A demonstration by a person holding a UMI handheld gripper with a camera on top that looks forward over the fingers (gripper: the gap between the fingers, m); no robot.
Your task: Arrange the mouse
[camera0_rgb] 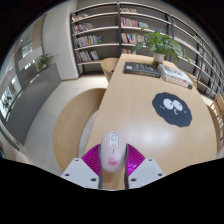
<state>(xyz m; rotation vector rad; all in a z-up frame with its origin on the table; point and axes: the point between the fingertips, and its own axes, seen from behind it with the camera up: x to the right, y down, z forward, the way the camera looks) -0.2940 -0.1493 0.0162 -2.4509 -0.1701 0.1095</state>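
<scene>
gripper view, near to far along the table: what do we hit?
gripper shut on mouse → black mouse pad → keyboard → potted plant → bookshelves

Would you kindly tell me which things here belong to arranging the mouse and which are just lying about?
Job:
white computer mouse, held between the gripper fingers
round black mouse mat
light wooden table

Lying about:
dark keyboard
green potted plant
bookshelves

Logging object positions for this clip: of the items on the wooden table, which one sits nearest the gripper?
The white mouse, pressed between the gripper pads. The round black mouse pad and the keyboard lie farther down the table.
</scene>
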